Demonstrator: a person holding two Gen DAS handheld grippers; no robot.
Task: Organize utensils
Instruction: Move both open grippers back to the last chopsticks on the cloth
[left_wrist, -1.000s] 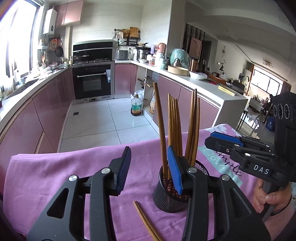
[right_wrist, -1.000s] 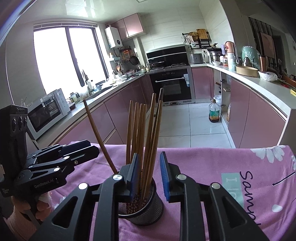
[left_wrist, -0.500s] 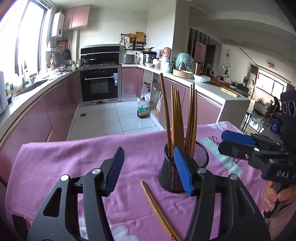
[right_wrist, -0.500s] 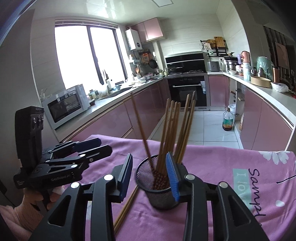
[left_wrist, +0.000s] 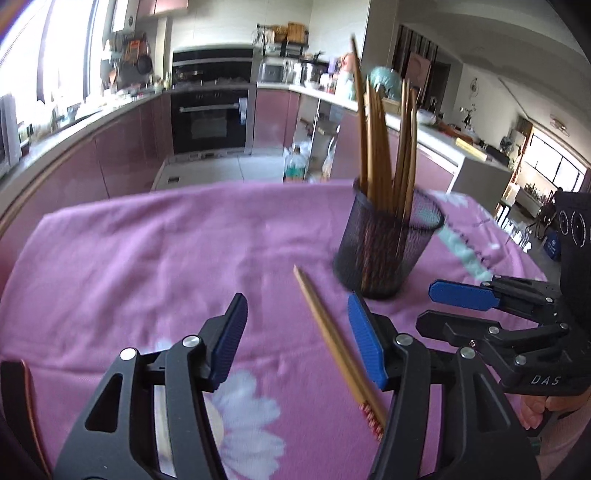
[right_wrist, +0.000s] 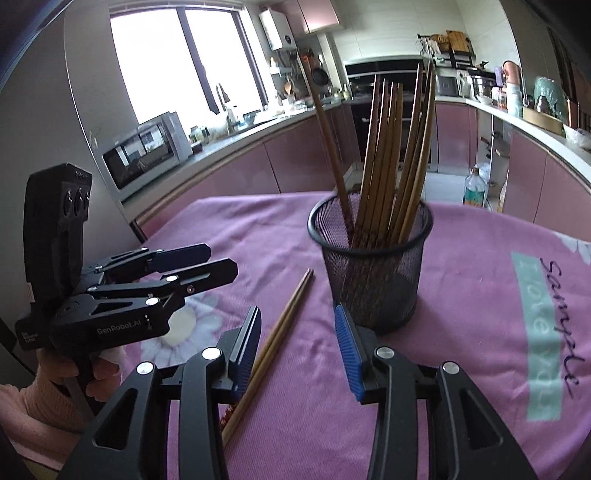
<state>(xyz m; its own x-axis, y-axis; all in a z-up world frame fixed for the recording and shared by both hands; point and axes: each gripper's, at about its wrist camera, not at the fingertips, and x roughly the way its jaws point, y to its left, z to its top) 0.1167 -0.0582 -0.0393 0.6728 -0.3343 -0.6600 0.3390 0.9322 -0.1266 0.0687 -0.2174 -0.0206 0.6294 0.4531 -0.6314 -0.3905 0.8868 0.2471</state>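
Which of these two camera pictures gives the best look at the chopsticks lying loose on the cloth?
The right wrist view: the loose chopsticks appear sharply as a pair side by side, pointing toward the black mesh cup. The left wrist view is blurred; they look like one stick, though their red ends show.

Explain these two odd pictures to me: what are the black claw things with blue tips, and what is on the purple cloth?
There is no robot here. A person holds a hand tool in each hand, each ending in a two-finger claw with a camera looking along its fingers. One picture comes from the left claw, the other from the right claw; each view also shows the other tool off to the side. Both claws are open and hold nothing. On the purple cloth stands a black mesh cup full of upright wooden chopsticks. A loose pair of chopsticks lies flat on the cloth beside the cup, just ahead of both claws.
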